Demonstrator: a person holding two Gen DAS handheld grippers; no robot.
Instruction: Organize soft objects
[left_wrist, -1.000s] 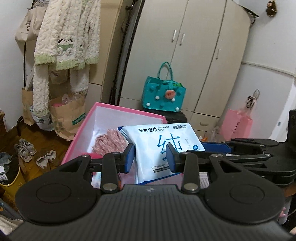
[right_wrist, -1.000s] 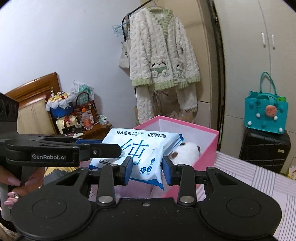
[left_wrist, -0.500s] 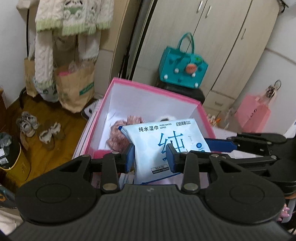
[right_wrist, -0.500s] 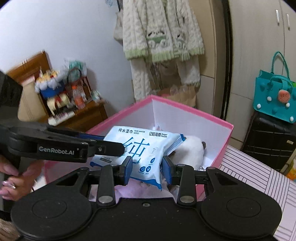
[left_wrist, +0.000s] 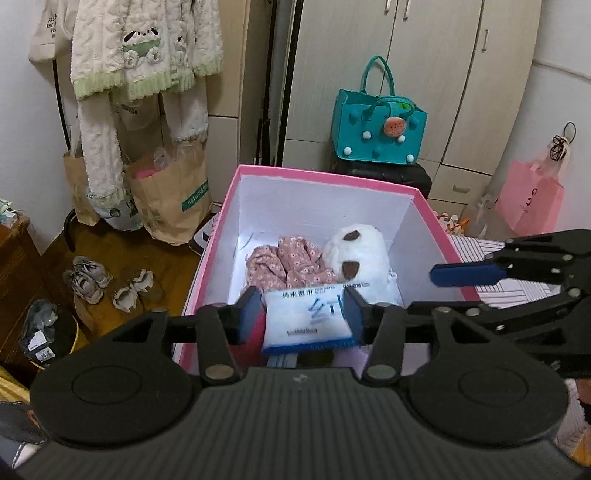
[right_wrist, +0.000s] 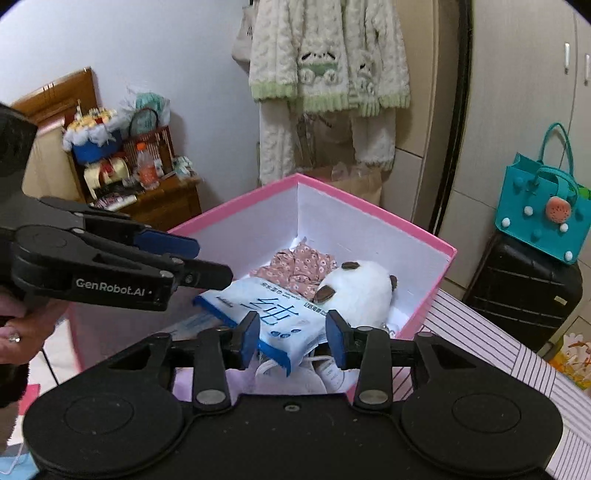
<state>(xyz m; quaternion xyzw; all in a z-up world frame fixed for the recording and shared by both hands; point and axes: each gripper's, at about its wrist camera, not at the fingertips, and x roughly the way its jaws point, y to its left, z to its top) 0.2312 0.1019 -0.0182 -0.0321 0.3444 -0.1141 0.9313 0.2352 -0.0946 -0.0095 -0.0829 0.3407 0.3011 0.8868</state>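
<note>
Both claws just opened, wipes pack (left_wrist: 308, 317) loose between; pink box (left_wrist: 325, 177) on striped cover (right_wrist: 480, 339); wardrobe (left_wrist: 424, 74) behind

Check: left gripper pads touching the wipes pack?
Apart. The left wrist view shows gaps between both pads of the left gripper, whose jaws have just been opening, and the wipes pack between them.

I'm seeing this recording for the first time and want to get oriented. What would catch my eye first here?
The pink box in the middle, holding a white plush toy and a pink floral cloth. At its near edge a blue-and-white wipes pack lies between the left gripper and right gripper, whose jaws have just been opening and stand clear of it. A teal handbag sits on a black suitcase behind.
</note>
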